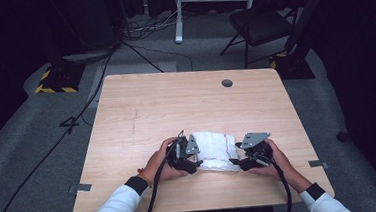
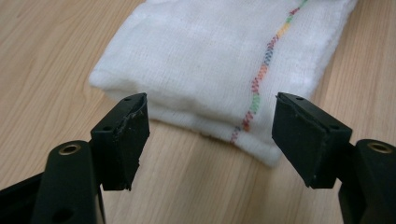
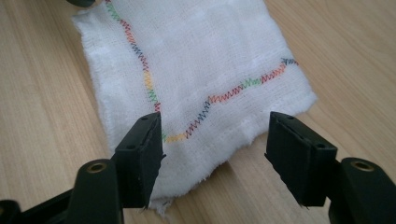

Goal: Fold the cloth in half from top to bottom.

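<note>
Wooden table [image 1: 141, 104] carries a folded white cloth [image 1: 213, 151] at six o'clock; left gripper [image 1: 190, 162] and right gripper [image 1: 240, 161] flank it, both spread.

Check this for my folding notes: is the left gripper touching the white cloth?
Apart. In the left gripper view, the left gripper stands open, bare table showing between its pads and the folded white cloth.

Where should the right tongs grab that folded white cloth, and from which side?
Take the folded white cloth by its loose frayed corner, coming in low from the person's right. In the right gripper view that corner lies just ahead of the open right tongs, thin and flat on the table, so it probably pinches more easily than the thick folded edge facing the left tongs.
</note>
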Tool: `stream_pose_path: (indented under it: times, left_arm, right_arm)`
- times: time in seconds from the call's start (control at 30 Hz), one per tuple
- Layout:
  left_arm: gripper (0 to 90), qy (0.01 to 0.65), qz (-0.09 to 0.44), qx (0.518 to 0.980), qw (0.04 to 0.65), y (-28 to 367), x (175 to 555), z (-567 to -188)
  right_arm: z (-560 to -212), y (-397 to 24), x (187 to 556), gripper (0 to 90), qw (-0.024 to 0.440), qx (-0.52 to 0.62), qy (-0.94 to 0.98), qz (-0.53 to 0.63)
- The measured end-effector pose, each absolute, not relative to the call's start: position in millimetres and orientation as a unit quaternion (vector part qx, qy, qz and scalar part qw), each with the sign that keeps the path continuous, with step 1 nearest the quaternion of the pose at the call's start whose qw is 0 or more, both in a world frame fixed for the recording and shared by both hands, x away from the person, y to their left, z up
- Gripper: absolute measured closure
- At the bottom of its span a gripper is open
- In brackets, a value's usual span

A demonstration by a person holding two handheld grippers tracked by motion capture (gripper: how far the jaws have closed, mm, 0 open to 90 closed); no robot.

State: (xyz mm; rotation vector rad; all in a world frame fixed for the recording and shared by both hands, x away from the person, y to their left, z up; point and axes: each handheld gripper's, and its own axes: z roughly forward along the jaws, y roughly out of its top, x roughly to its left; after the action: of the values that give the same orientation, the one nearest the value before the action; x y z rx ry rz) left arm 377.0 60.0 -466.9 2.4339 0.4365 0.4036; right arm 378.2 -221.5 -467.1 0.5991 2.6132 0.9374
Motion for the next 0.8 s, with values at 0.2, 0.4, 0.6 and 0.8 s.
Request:
stream_pose_path:
  times: [0.2, 0.4, 0.6, 0.8]
  left_arm:
    - [25.4, 0.18, 0.154, 0.923, 0.303, 81.1, 372.5, -462.8]
    - [24.6, 0.193, 0.164, 0.921, 0.296, 100.8, 362.5, -459.0]
    - [22.7, 0.195, 0.179, 0.924, 0.276, 114.0, 352.0, -460.4]
    - [21.9, 0.206, 0.182, 0.924, 0.266, 128.2, 344.2, -462.4]
  right_arm:
    - [-462.8, -227.9, 373.8, 35.8, 0.168, 0.208, 0.91, 0.316]
    - [-460.4, -231.4, 371.7, 35.1, 0.179, 0.211, 0.909, 0.311]
    - [-459.4, -239.5, 368.7, 34.1, 0.189, 0.22, 0.907, 0.307]
    - [-460.8, -253.2, 366.1, 33.4, 0.204, 0.231, 0.904, 0.297]
